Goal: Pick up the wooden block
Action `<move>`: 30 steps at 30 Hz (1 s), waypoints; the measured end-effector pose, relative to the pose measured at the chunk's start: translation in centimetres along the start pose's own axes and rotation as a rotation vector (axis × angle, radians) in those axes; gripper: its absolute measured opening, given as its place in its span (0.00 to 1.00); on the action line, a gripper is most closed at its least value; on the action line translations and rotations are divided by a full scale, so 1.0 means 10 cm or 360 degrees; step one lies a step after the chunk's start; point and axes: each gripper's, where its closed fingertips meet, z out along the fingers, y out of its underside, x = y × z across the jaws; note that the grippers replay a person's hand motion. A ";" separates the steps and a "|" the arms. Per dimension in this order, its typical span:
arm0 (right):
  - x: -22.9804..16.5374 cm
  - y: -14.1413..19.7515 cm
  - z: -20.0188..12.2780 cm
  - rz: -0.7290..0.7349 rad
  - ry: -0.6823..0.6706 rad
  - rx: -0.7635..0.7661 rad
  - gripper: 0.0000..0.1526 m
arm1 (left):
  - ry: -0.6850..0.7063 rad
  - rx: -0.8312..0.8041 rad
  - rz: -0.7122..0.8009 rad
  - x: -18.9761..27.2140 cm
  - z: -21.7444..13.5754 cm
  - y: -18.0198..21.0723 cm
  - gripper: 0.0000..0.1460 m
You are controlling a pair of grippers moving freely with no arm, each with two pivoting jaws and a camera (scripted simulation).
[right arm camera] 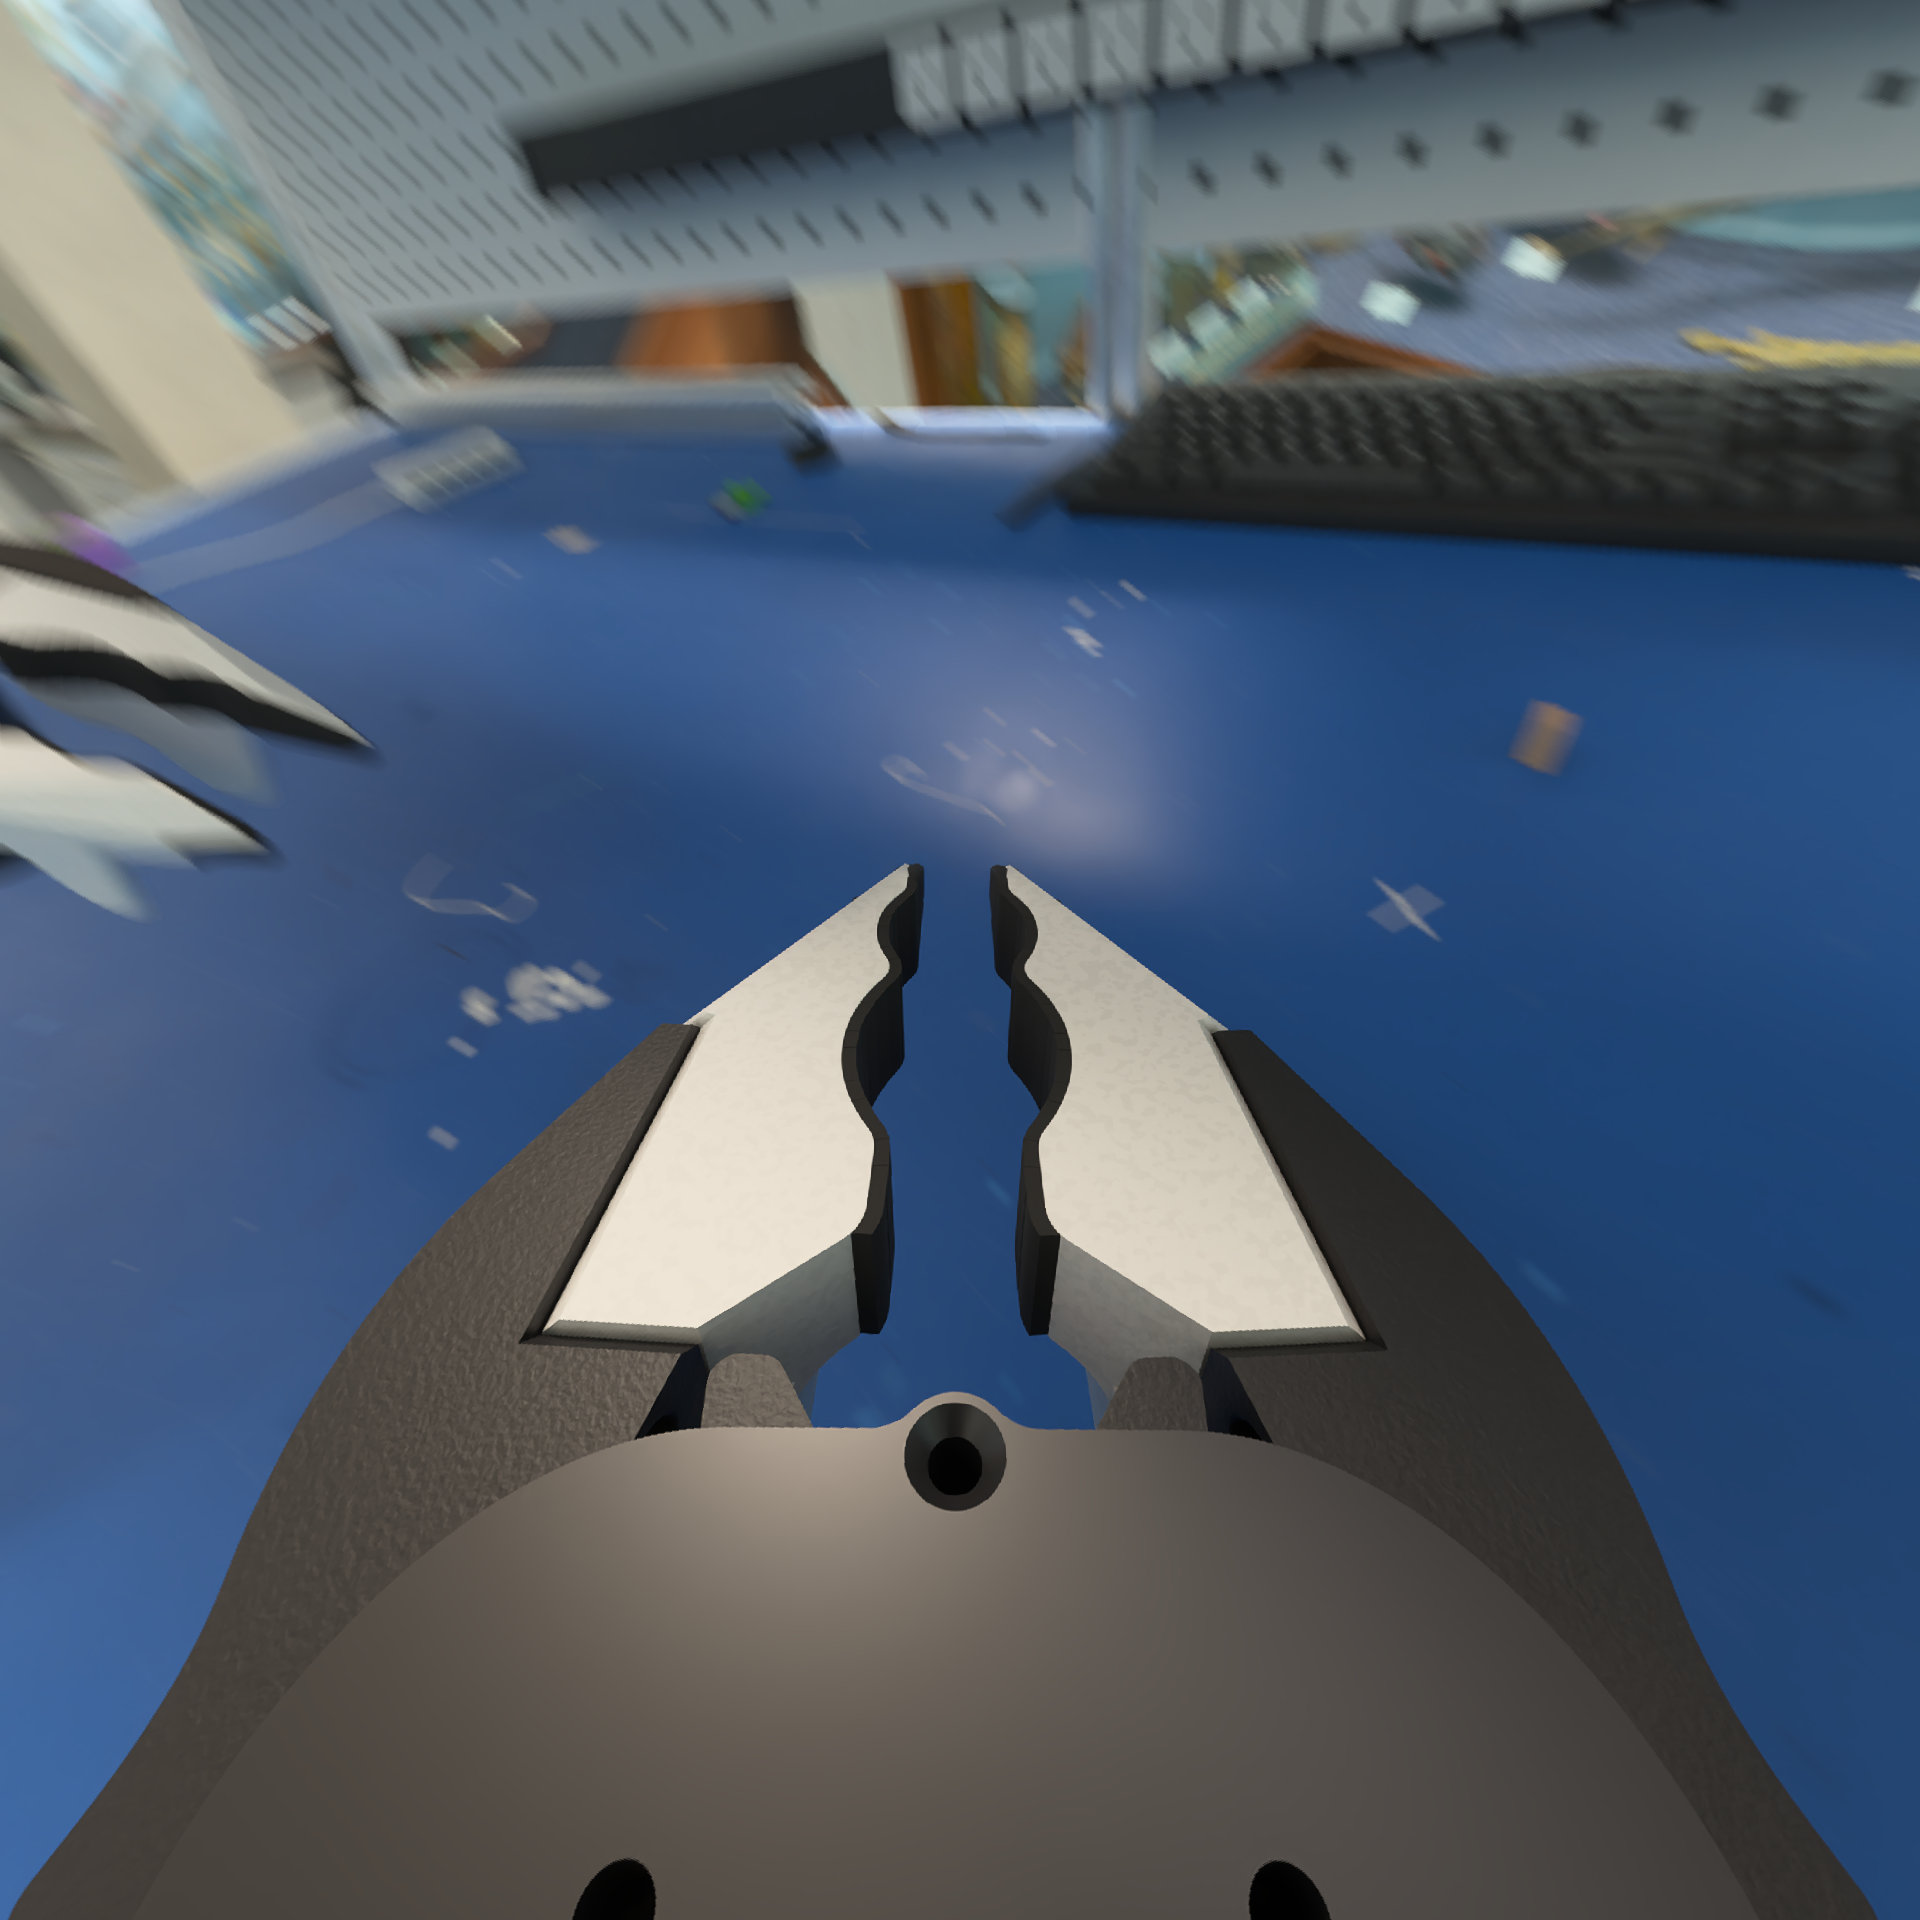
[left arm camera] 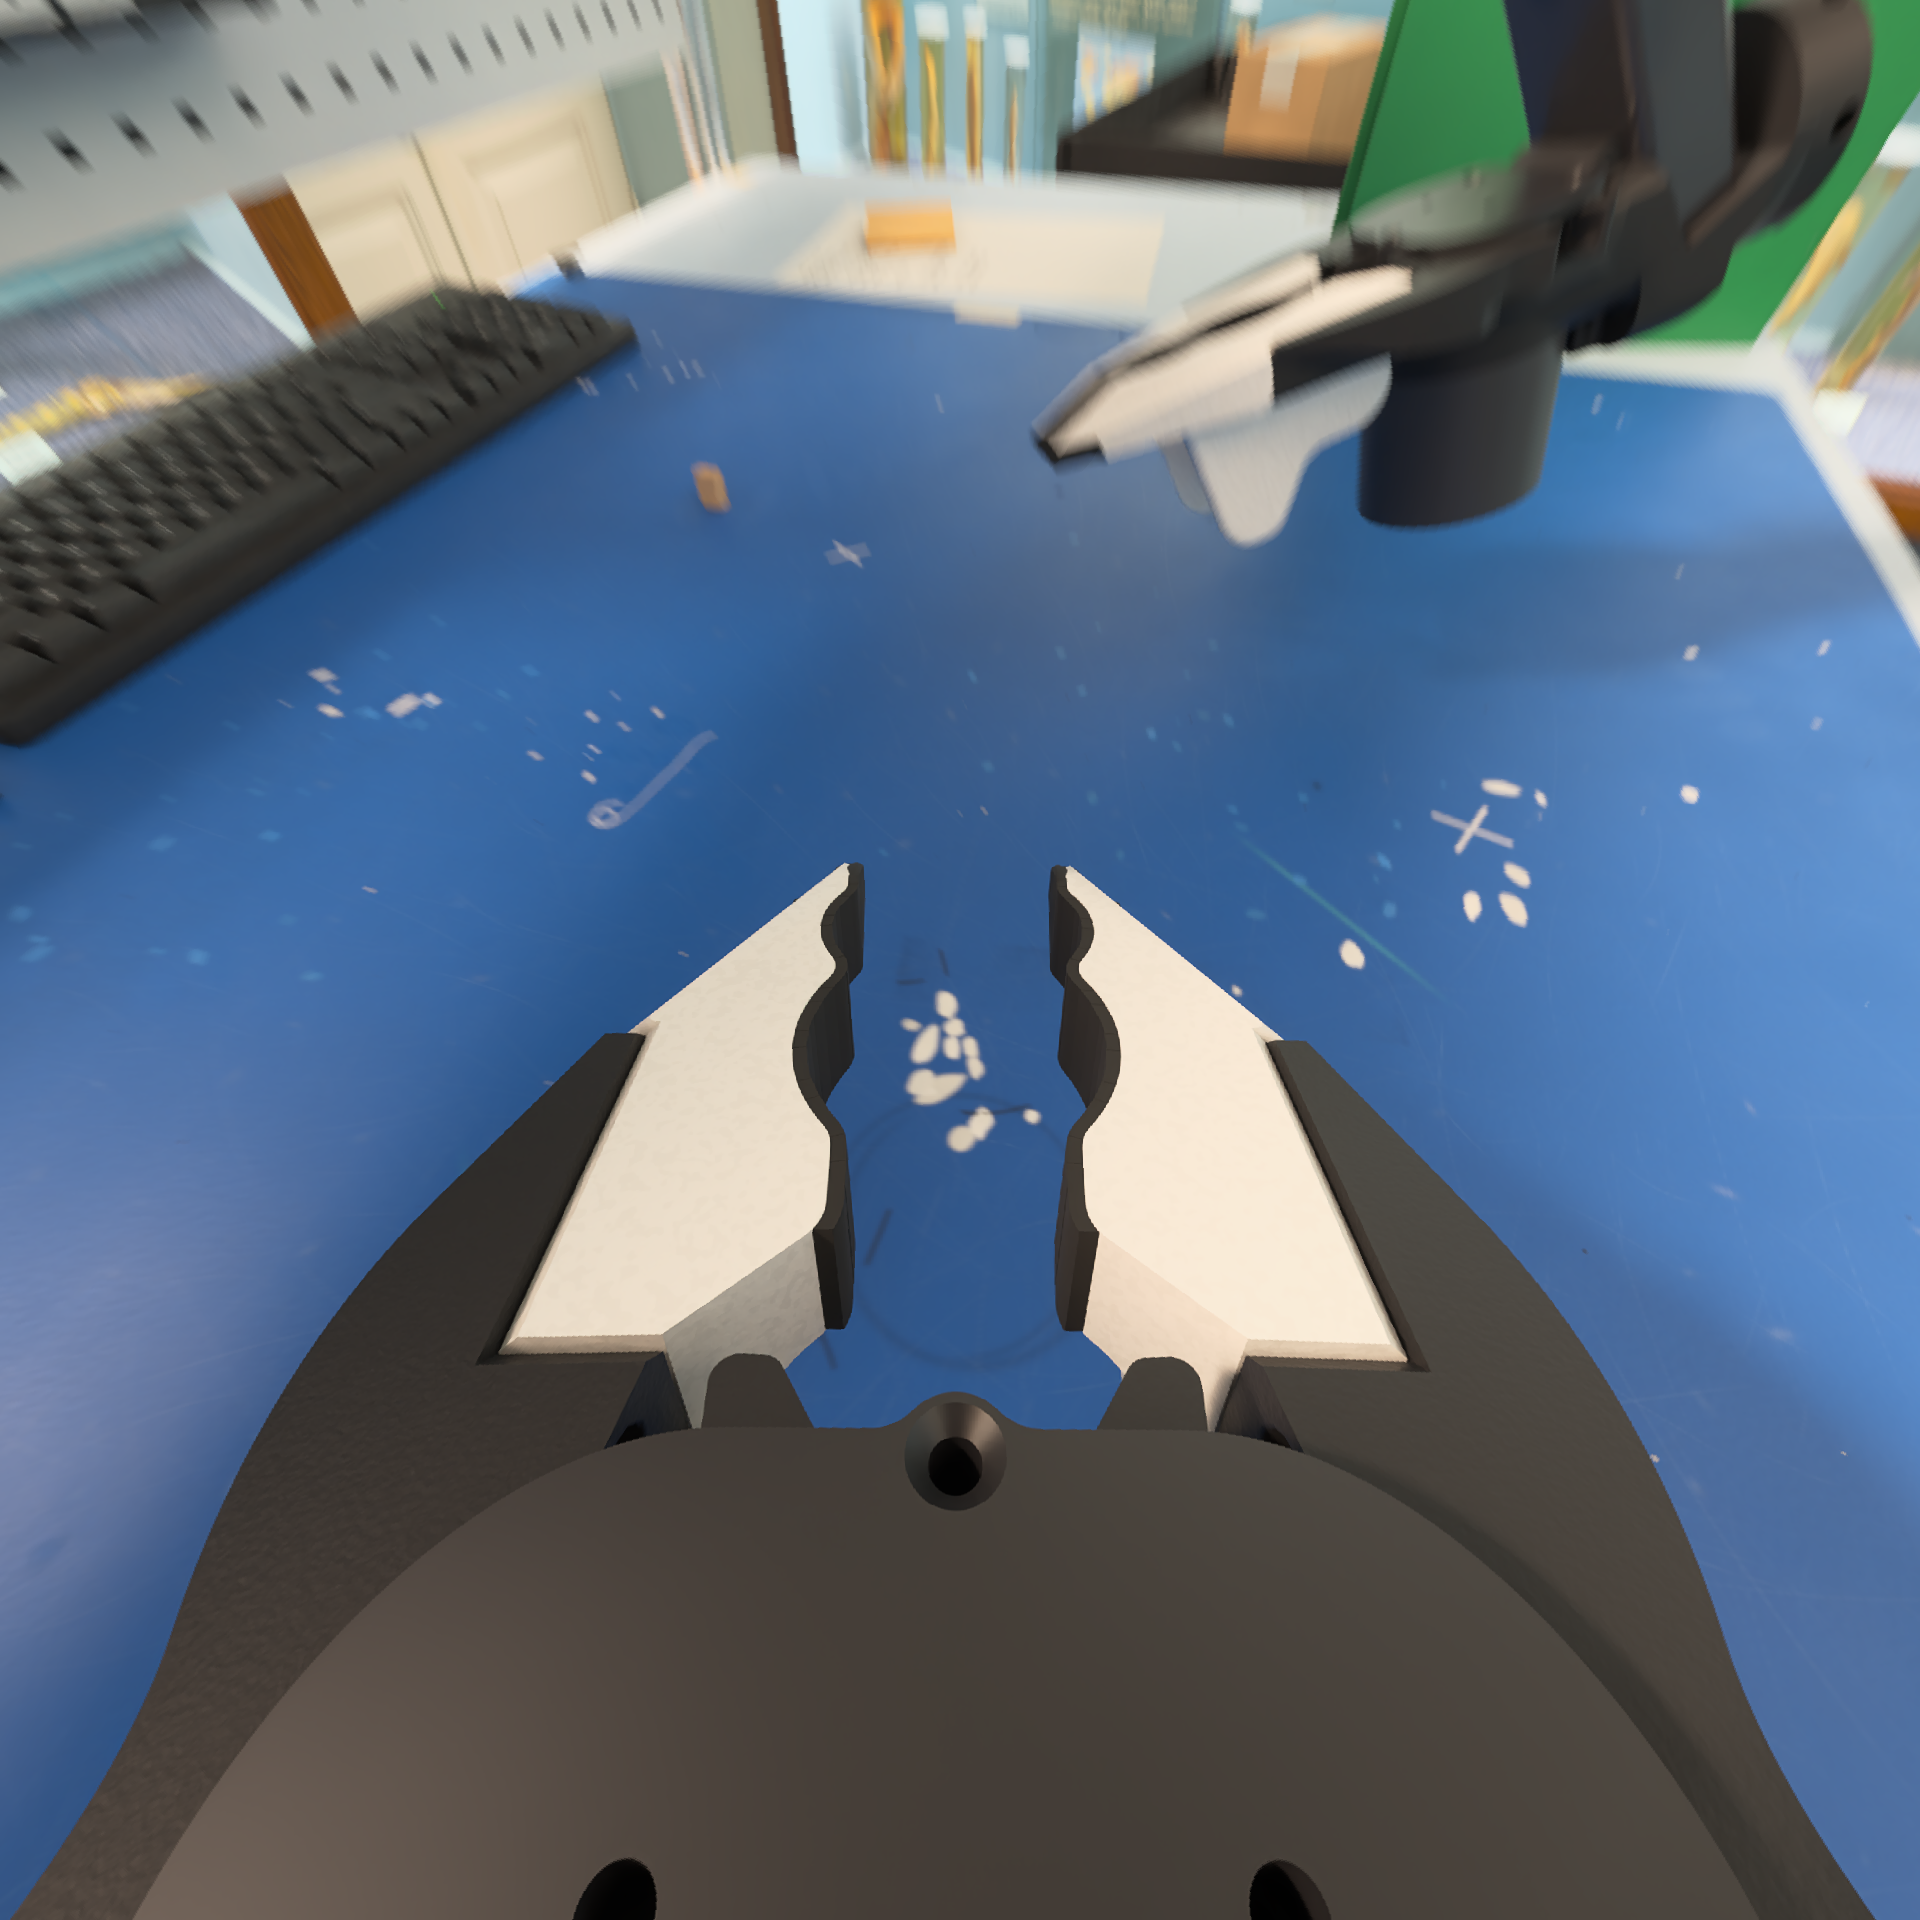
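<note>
The wooden block (left arm camera: 710, 486) is small and tan and stands on the blue mat (left arm camera: 1143, 675), far ahead and left of my left gripper (left arm camera: 956, 883), which is open and empty low over the mat. My right gripper (right arm camera: 956, 883) is empty, its jaws only narrowly apart. The block (right arm camera: 1545, 736) lies ahead and to its right. The right gripper also shows in the left wrist view (left arm camera: 1065, 442), hovering right of the block. The left gripper shows at the left edge of the right wrist view (right arm camera: 317, 795).
A black keyboard (left arm camera: 260, 468) lies on the mat close to the block; it also shows in the right wrist view (right arm camera: 1507, 457). A small green object (right arm camera: 740, 499) sits far off. A grey pegboard (right arm camera: 727, 229) rises behind the mat. White scuffs mark the mat.
</note>
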 end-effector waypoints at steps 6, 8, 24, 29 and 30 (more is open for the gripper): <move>0.73 0.45 -0.34 0.0004 0.0410 -0.0383 0.09 | 0.0108 0.0311 -0.0207 -0.26 -0.33 -0.16 0.24; 0.82 0.52 -0.27 -0.0042 0.0439 -0.0441 0.10 | 0.0118 0.0341 -0.0262 -0.31 -0.33 -0.13 0.24; 1.25 0.46 0.65 0.0084 0.0576 -0.0749 0.14 | 0.0230 0.0406 -0.0252 -0.08 -0.32 -0.13 0.23; 1.31 0.46 0.69 0.0114 0.0588 -0.0731 0.17 | 0.0299 0.0413 -0.0264 -0.01 -0.31 -0.14 0.23; 1.31 0.43 0.69 0.0106 0.0588 -0.0709 0.17 | 0.0300 0.0414 -0.0257 -0.01 -0.31 -0.15 0.23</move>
